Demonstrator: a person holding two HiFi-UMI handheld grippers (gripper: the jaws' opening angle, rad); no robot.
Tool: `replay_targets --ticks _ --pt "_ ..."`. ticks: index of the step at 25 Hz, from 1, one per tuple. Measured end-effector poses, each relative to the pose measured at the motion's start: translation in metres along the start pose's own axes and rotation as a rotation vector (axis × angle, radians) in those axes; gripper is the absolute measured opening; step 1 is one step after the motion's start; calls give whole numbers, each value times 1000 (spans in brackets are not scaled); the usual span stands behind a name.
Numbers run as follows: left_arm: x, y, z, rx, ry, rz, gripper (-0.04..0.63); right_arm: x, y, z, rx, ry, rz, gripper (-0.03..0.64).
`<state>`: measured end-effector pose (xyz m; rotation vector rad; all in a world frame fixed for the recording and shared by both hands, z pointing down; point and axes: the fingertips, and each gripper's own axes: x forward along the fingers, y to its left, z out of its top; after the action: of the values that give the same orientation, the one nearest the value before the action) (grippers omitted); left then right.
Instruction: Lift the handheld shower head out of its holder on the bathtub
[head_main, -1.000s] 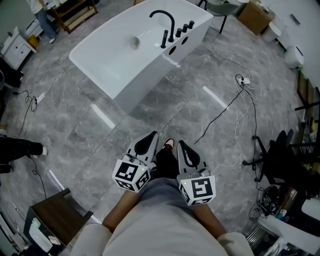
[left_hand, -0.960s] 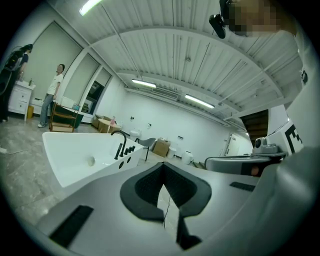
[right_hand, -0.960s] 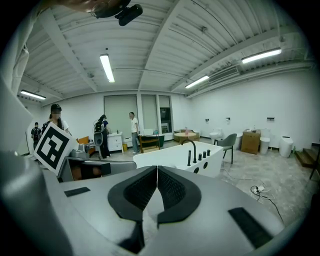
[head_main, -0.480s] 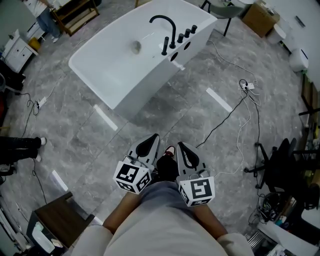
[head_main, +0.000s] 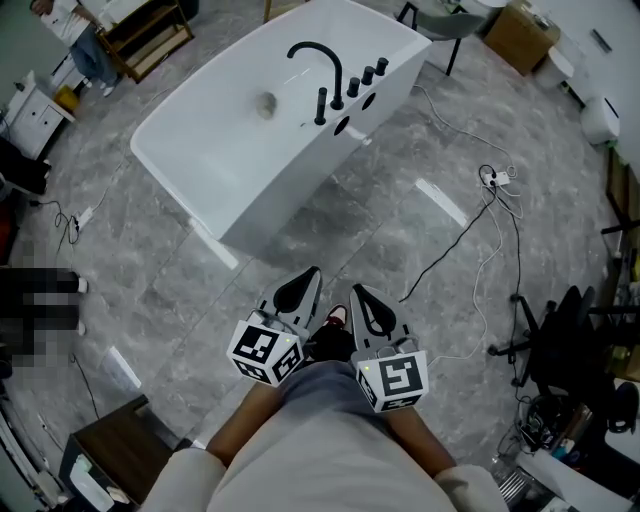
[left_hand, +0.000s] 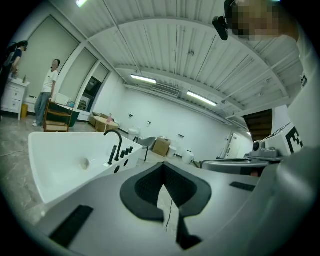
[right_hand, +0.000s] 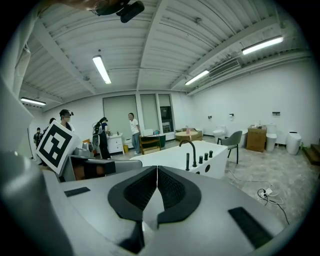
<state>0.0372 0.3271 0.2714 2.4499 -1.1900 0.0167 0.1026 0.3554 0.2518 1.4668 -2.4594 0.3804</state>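
A white freestanding bathtub (head_main: 230, 170) stands on the grey floor ahead. A black curved spout (head_main: 322, 55) rises from its far rim, and the slim black shower head (head_main: 320, 106) stands upright in its holder beside it, next to three black knobs (head_main: 367, 75). The same fittings show small in the left gripper view, the shower head (left_hand: 110, 155) among them, and in the right gripper view as the shower head (right_hand: 188, 161). My left gripper (head_main: 303, 276) and right gripper (head_main: 358, 293) are held close to my body, well short of the tub. Both are shut and hold nothing.
A black cable (head_main: 452, 235) and a power strip (head_main: 492, 176) lie on the floor to the right. An office chair (head_main: 560, 330) stands at the right, a dark side table (head_main: 115, 445) at the lower left. People stand at the far left by a wooden shelf (head_main: 150, 35).
The bathtub has come nearer and shifted down-left in the head view as I moved toward it. Both grippers stay shut at my waist.
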Motion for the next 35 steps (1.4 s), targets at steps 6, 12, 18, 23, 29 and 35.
replay_targets --ticks 6,12,18,23,29,35 --pt "41 -10 10 16 -11 -10 5 11 -34 9 -5 -21 21 20" --pt "60 -20 12 25 -20 2 5 12 -57 7 18 -31 22 20" --pt "71 -23 19 44 -32 21 5 15 -70 17 44 -57 16 20" --pt "78 -27 17 41 -15 -8 5 14 -73 18 62 -67 15 20" --pt "94 -32 20 41 -16 -26 5 16 -90 20 79 -74 -3 20" --pt "102 -23 19 29 -13 -29 5 28 -91 20 69 -64 4 20"
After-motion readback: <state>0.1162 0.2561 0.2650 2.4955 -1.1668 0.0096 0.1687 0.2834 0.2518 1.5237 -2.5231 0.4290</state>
